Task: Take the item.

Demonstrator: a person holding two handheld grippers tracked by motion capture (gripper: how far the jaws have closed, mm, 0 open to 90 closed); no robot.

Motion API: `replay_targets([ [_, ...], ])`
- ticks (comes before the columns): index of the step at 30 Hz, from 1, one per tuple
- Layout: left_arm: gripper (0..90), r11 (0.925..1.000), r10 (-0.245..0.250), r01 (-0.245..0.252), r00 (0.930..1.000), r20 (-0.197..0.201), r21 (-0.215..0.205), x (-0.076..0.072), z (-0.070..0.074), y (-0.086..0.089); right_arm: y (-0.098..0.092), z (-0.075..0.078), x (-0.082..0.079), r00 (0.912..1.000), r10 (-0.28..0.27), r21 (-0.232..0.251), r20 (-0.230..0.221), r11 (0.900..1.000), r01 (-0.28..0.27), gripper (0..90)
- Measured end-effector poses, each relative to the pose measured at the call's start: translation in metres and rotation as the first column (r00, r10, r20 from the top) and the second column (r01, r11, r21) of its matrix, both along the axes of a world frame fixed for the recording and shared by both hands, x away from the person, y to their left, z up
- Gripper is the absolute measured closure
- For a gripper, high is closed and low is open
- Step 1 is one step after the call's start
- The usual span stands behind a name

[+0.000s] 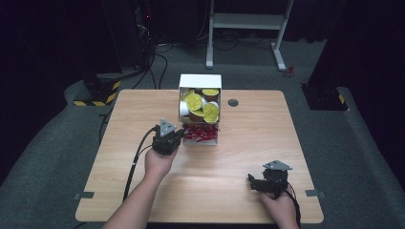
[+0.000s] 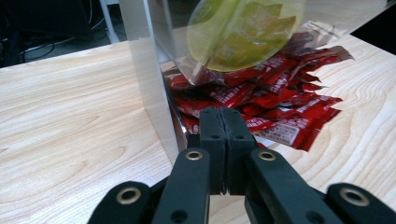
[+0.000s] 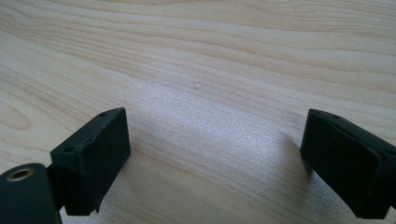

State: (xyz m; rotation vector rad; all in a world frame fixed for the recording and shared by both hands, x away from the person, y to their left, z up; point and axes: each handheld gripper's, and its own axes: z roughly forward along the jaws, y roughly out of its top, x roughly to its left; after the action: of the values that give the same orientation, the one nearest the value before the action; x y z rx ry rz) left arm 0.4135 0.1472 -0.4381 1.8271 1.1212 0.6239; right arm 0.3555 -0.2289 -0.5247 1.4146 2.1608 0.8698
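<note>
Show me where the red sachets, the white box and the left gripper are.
red sachets (image 2: 280,107): left gripper view, middle of the pile.
white box (image 1: 199,80): high view, its back wall.
left gripper (image 2: 225,122): left gripper view, where the shut jaws' tips meet.

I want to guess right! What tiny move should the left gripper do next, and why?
Probably pull gently back toward the person. The left gripper has its jaws shut at the red packets spilling from the white box, perhaps pinching one, though the pinch itself is hidden.

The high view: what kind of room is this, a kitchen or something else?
More likely a lab or recording studio than a kitchen: a lone wooden table on grey carpet, dark curtained walls, cables trailing across the floor, and a person working handheld tongs beside a white box of snacks.
</note>
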Motion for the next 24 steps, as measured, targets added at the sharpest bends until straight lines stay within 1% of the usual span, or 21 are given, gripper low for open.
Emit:
replay_targets([
  [5,88.5,0.9999,-0.007,0.007,0.9999,0.009,0.007,-0.01,0.002,0.001,0.0,0.0,0.0,1.0,0.002,-0.002,0.002,1.0,-0.002,8.2],
  [8,85.5,1.0,0.005,-0.005,0.9999,0.017,0.003,-0.012,0.003,0.002,0.0,0.0,0.0,1.0,0.001,-0.001,0.001,1.0,-0.001,8.2],
  [9,82.4,0.9999,0.014,-0.014,0.9996,0.024,-0.002,-0.012,0.005,0.002,0.0,0.0,0.0,1.0,0.002,-0.001,0.002,1.0,-0.002,8.2],
  [10,76.9,0.9999,0.01,-0.01,0.9996,0.026,-0.004,-0.012,0.006,0.003,0.0,0.0,0.0,1.0,0.002,-0.002,0.002,1.0,-0.002,8.2],
  [11,74.4,1.0,0.003,-0.003,0.9997,0.023,-0.006,-0.012,0.006,0.002,0.0,0.0,0.0,1.0,0.002,-0.002,0.002,1.0,-0.002,8.2],
  [12,70.5,1.0,-0.003,0.003,0.9997,0.024,0.0,-0.012,0.007,0.001,0.0,0.0,0.0,1.0,0.002,-0.002,0.002,1.0,-0.002,8.2],
  [14,59.7,1.0,0.005,-0.006,0.9997,0.025,0.005,-0.01,0.008,-0.003,0.0,0.0,0.0,1.0,0.001,-0.001,0.002,1.0,-0.001,8.2],
  [16,55.3,1.0,0.006,-0.006,0.9999,0.014,0.003,-0.006,0.009,-0.006,0.0,0.0,0.0,1.0,0.002,-0.002,0.002,1.0,-0.002,8.2],
  [17,53.1,0.9999,0.014,-0.014,0.9999,0.007,0.01,-0.003,0.008,-0.008,0.0,0.0,0.0,1.0,0.002,-0.002,0.002,1.0,-0.002,8.1],
  [18,52.6,0.9999,0.012,-0.012,0.9999,-0.007,0.01,0.0,0.007,-0.009,0.0,0.0,0.0,1.0,0.002,-0.002,0.002,1.0,-0.002,8.2],
  [19,55.0,1.0,0.007,-0.007,0.9996,-0.029,-0.004,0.002,0.006,-0.009,0.0,0.0,0.0,1.0,0.002,-0.002,0.002,1.0,-0.002,8.2],
  [20,57.1,0.9997,0.014,-0.015,0.9985,-0.053,-0.021,0.006,0.003,-0.008,0.0,0.0,0.0,1.0,0.004,-0.003,0.003,1.0,-0.004,8.2],
  [21,60.3,0.9994,0.022,-0.023,0.9984,-0.052,-0.025,0.006,0.002,-0.008,0.0,0.0,0.0,1.0,0.003,-0.002,0.001,1.0,-0.003,8.2],
  [23,64.0,0.9997,0.023,-0.023,0.9991,-0.037,-0.007,0.005,-0.001,-0.007,0.0,0.0,-0.001,1.0,0.005,-0.001,0.001,1.0,-0.005,8.2],
  [24,67.0,0.9998,0.021,-0.021,0.9991,-0.037,-0.004,0.004,-0.002,-0.007,0.0,0.0,0.0,1.0,0.007,-0.002,0.002,1.0,-0.007,8.2],
])
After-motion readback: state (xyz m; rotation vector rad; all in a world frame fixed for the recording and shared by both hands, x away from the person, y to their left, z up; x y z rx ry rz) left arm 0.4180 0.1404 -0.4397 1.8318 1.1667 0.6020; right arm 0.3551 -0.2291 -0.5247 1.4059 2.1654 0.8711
